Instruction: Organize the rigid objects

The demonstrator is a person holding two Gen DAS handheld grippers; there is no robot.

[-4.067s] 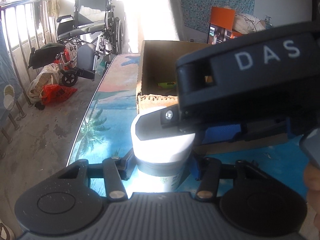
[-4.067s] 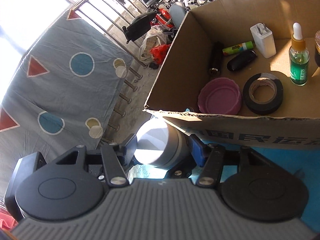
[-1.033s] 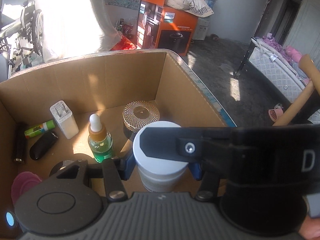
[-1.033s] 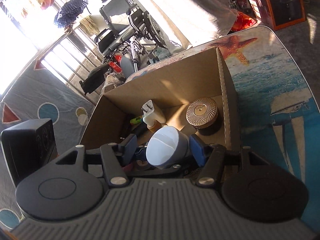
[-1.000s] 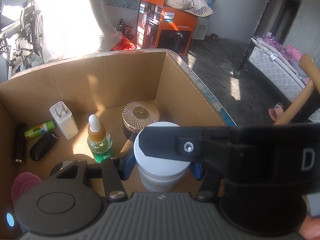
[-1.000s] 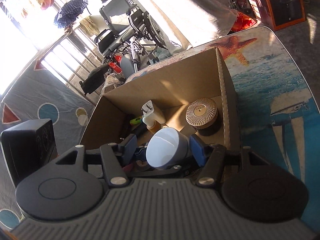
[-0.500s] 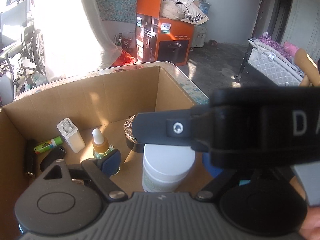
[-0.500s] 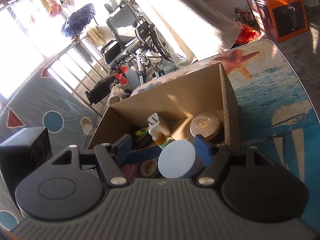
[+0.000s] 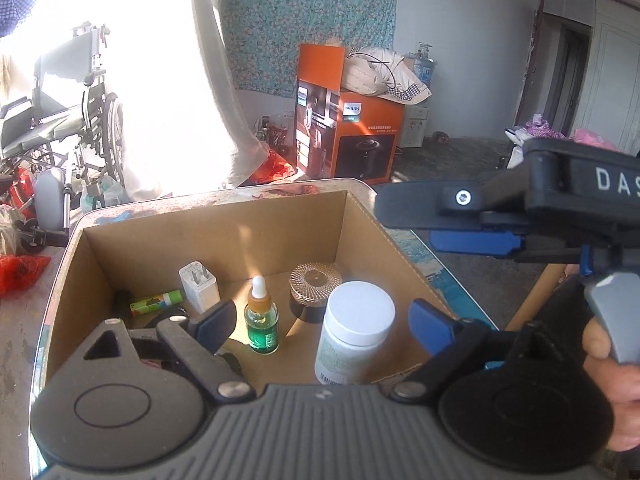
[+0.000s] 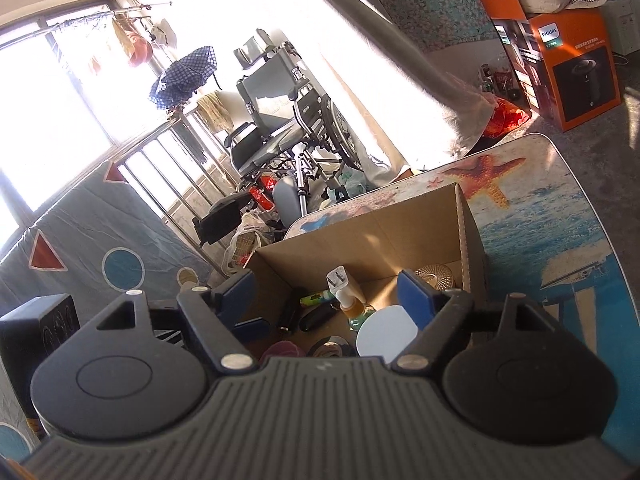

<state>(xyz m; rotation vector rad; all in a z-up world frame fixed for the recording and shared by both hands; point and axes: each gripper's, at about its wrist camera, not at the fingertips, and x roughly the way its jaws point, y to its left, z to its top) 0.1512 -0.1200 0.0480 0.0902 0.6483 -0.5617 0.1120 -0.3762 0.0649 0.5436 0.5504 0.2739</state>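
Note:
A white-lidded jar [image 9: 352, 336] stands upright on the floor of the cardboard box [image 9: 216, 236], near its front right corner. My left gripper [image 9: 320, 314] hangs just above it. Its jaws are opening, the blue pads well clear of the jar's sides. My right gripper [image 9: 408, 226] hovers higher, over the box's right wall, and its jaws are opening with nothing between them. In the right wrist view the right gripper [image 10: 324, 292] is above the box [image 10: 372, 232], and the jar's lid [image 10: 384, 338] shows low beside the right finger.
The box also holds a green dropper bottle [image 9: 262, 320], a patterned-lid glass jar [image 9: 315, 280], a white charger [image 9: 198, 286] and a glue stick [image 9: 156, 302]. It sits on a beach-print table [image 10: 540, 220]. A wheelchair [image 10: 276, 128] and an orange carton [image 9: 348, 140] stand beyond.
Both grippers have let go of the white jar, which now stands alone in the box. Both have spread their jaws, risen and drawn back from it.

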